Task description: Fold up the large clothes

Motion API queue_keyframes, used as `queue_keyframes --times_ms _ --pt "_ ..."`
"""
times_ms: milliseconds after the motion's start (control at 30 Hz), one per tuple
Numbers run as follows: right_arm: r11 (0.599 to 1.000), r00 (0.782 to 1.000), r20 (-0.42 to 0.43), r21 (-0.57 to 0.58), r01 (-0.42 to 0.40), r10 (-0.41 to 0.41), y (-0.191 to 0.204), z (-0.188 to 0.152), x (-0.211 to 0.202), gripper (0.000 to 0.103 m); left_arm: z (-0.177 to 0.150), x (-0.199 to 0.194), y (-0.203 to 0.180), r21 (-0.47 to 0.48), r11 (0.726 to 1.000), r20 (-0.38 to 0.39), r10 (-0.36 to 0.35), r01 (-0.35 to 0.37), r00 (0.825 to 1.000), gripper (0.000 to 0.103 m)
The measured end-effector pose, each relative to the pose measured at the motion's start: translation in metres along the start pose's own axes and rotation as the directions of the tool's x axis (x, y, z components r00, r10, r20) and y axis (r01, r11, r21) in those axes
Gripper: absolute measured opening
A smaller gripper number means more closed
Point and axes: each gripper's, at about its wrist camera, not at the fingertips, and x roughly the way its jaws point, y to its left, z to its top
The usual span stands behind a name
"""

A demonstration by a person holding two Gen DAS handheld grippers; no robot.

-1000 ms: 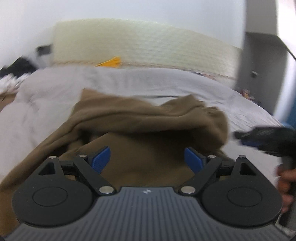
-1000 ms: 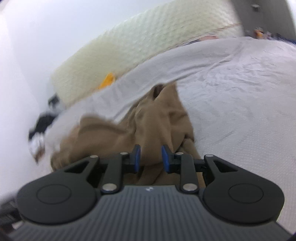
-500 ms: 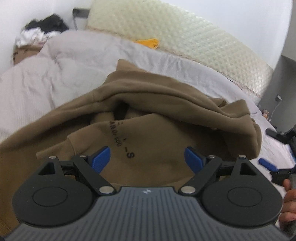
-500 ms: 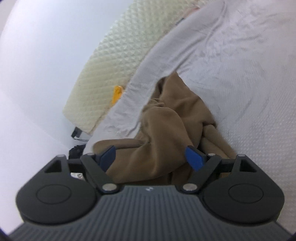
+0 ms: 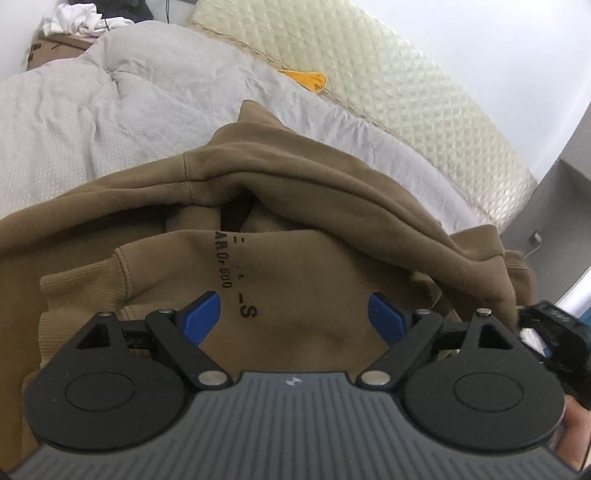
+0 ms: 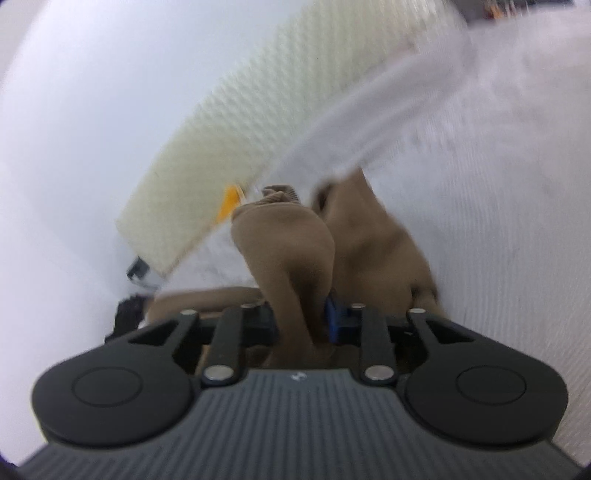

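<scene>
A brown sweatshirt [image 5: 295,206] with black lettering lies crumpled on a bed with a pale grey cover [image 5: 110,110]. My left gripper [image 5: 295,319] is open and empty, low over the printed chest panel, beside a ribbed cuff [image 5: 81,280]. My right gripper [image 6: 301,319] is shut on a bunched brown sleeve of the sweatshirt [image 6: 288,251], which rises between the blue pads; the ribbed cuff [image 6: 279,194] hangs past them. The right wrist view is blurred. The right gripper's body shows at the right edge of the left wrist view [image 5: 554,332].
A cream quilted headboard [image 5: 388,81] runs along the wall behind the bed. An orange item [image 5: 306,79] lies at its foot. A cardboard box with white and dark clothes [image 5: 66,33] stands at the far left. A grey cabinet [image 5: 546,206] stands at the right.
My right gripper went from open to shut on the sleeve and lifted it. My left gripper stayed open and shifted slightly closer over the chest panel.
</scene>
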Motion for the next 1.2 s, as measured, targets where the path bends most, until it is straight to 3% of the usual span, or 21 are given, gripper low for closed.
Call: queue_keyframes --times_ms 133,233,333,433,600,700,833,900,1000,1200 --pt "0.993 0.992 0.119 -0.115 -0.038 0.052 0.021 0.008 -0.039 0.026 0.002 -0.01 -0.001 -0.006 1.0 0.025 -0.008 0.008 1.0 0.09" --pt "0.988 0.992 0.121 -0.154 -0.002 0.021 0.03 0.001 -0.059 0.026 0.002 -0.02 -0.002 -0.006 1.0 0.038 -0.021 0.021 0.999 0.09" --pt "0.983 0.995 0.058 -0.163 0.089 -0.081 0.032 -0.019 -0.069 0.027 0.001 -0.026 -0.004 0.013 1.0 0.034 -0.023 0.022 0.999 0.09" --pt "0.986 0.988 -0.062 -0.096 0.134 -0.141 0.027 -0.039 -0.067 0.028 -0.001 -0.028 -0.005 0.014 0.999 0.013 -0.036 0.036 0.999 0.09" --pt "0.97 0.947 -0.222 -0.131 0.206 -0.231 0.025 -0.071 -0.057 0.033 -0.01 -0.03 -0.011 0.053 0.998 -0.01 -0.025 0.026 1.0 0.09" --pt "0.966 0.932 -0.258 -0.105 0.234 -0.254 0.022 -0.081 -0.055 0.035 -0.015 -0.029 -0.012 0.069 0.997 -0.029 -0.017 0.019 0.999 0.09" --pt "0.967 0.936 -0.242 -0.059 0.248 -0.255 0.018 -0.074 -0.063 0.043 -0.018 -0.031 -0.013 0.085 0.996 -0.035 -0.015 0.018 0.999 0.09" --pt "0.964 0.941 -0.21 -0.051 0.26 -0.265 0.018 -0.069 -0.07 0.062 -0.019 -0.033 -0.013 0.091 0.996 -0.033 -0.021 0.024 0.999 0.09" --pt "0.969 0.956 -0.158 -0.026 0.247 -0.248 0.017 -0.057 -0.075 0.077 -0.02 -0.033 -0.015 0.106 0.994 -0.026 -0.012 0.015 1.0 0.09" --pt "0.968 0.968 -0.043 -0.044 0.246 -0.248 0.015 -0.032 -0.085 0.077 -0.021 -0.034 -0.015 0.105 0.994 -0.018 -0.019 0.021 1.0 0.09"
